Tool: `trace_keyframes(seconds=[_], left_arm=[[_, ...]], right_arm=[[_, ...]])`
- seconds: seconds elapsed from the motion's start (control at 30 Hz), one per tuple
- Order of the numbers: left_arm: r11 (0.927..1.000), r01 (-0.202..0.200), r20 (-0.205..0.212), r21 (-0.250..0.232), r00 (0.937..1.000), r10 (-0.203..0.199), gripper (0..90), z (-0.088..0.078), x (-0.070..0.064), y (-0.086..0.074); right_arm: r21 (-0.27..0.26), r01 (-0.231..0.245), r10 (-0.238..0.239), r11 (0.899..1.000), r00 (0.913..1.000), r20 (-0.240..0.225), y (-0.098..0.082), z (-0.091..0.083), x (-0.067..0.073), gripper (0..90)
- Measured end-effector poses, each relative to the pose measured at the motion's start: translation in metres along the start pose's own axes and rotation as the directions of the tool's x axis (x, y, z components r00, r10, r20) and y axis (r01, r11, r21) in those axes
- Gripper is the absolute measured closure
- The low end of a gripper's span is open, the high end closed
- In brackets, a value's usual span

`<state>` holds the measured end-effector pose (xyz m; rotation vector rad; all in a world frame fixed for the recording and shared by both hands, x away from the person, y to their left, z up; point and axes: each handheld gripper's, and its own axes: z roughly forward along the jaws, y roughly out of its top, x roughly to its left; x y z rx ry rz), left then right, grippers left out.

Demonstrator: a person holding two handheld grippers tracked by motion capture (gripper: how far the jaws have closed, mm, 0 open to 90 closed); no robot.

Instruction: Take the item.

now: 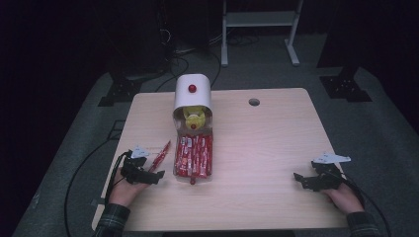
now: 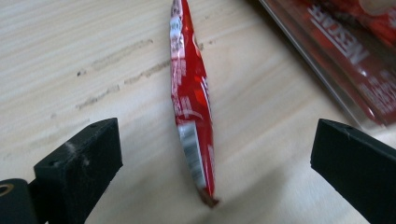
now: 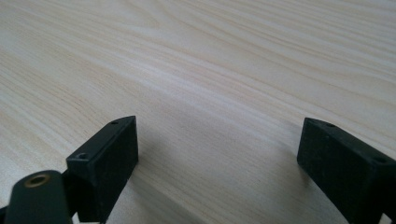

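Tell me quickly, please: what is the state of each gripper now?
Left gripper: open, holding nothing; a red sachet lies on the table between its jaws, untouched.
Right gripper: open, empty, over bare table.

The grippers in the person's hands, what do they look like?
Both are black. The left gripper and right gripper each carry a grey three-cornered plate on top and trail a black cable. Up close, the fingers are blocky black pads with small holes, beside a brass-ringed screw hole. The sleeves are dark plaid.
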<state>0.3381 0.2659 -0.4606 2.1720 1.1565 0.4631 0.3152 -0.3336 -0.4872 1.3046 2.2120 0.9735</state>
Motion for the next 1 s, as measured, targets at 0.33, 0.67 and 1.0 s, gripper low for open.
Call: trace_keyframes(seconds=[0.33, 0.67, 1.0], left_arm=[[0.9998, -0.008, -0.017, 0.016, 0.9998, 0.008, 0.0, -0.011, -0.005, -0.022], [0.9999, 0.006, -0.011, -0.013, 0.9999, -0.006, 0.0, -0.018, 0.0, -0.048], [0.998, -0.002, -0.003, -0.064, 1.0, 0.002, 0.0, -0.019, 0.001, -0.055]], right_arm=[[0.0, 0.0, 0.0, 1.0, 1.0, 0.0, 0.0, 0.0, 0.0, 11.4], [0.0, 0.001, -0.001, 1.0, 1.0, 0.0, 0.0, 0.0, 0.0, 11.4], [0.0, 0.001, -0.001, 1.0, 1.0, 0.0, 0.0, 0.0, 0.0, 11.4]])
